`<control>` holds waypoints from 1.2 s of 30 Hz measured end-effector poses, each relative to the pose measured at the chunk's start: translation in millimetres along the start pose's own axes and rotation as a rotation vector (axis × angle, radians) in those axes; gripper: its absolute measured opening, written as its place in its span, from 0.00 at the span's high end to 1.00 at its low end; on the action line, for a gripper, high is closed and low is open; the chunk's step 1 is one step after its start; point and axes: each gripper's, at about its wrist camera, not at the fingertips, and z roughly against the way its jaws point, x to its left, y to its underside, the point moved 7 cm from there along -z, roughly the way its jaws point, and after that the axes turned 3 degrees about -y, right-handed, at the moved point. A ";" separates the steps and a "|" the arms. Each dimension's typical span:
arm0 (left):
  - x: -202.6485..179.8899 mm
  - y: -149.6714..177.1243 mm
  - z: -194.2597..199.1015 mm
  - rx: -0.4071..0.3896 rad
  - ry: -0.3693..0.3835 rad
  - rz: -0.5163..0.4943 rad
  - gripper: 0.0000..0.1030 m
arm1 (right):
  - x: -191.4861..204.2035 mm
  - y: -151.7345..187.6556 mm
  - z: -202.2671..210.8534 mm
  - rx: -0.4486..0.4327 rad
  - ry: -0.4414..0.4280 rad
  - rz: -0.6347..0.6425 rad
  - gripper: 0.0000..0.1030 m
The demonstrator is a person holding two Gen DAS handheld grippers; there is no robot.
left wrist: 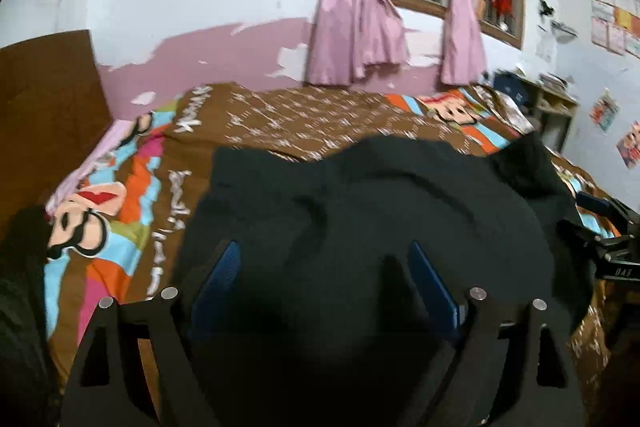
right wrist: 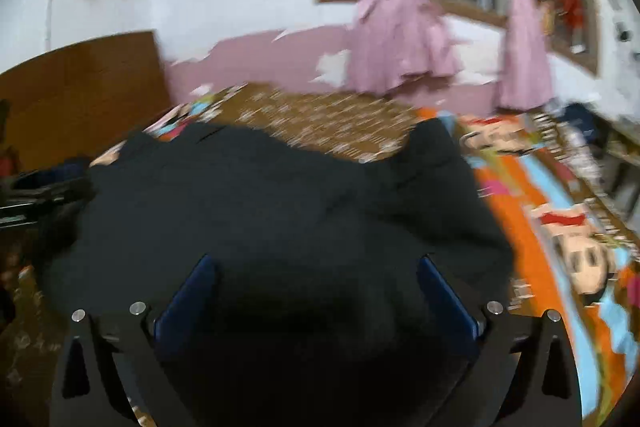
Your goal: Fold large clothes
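Note:
A large black garment (left wrist: 380,211) lies spread on the bed, and it also shows in the right wrist view (right wrist: 280,203). My left gripper (left wrist: 324,259) is open just above its near edge, blue pads wide apart with cloth between and below them. My right gripper (right wrist: 316,275) is open the same way over the near edge further right. Neither pinches the cloth that I can see. The right gripper's body shows at the right edge of the left wrist view (left wrist: 612,247); the left one shows at the left edge of the right wrist view (right wrist: 36,195).
The bed carries a brown cartoon-print cover (left wrist: 320,119). A wooden headboard (left wrist: 44,95) stands at the left. Pink curtains (left wrist: 360,19) hang at a window on the far wall. A shelf with clutter (left wrist: 552,103) stands at the far right. Dark cloth (left wrist: 16,267) lies at the left.

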 end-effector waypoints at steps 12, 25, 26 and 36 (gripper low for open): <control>2.0 6.0 -56.1 0.141 -0.016 0.000 0.06 | -22.5 -34.1 -80.4 0.105 0.015 -0.016 0.00; 18.8 2.7 -100.9 0.203 0.041 0.091 0.01 | -100.8 -14.4 -127.9 0.096 0.058 -0.161 0.00; 19.4 3.5 -102.3 0.205 0.048 0.095 0.01 | -99.9 -12.2 -127.7 0.090 0.054 -0.166 0.00; 14.2 4.5 -109.2 0.173 0.035 0.078 0.01 | -101.0 -6.0 -131.3 0.094 0.030 -0.187 0.00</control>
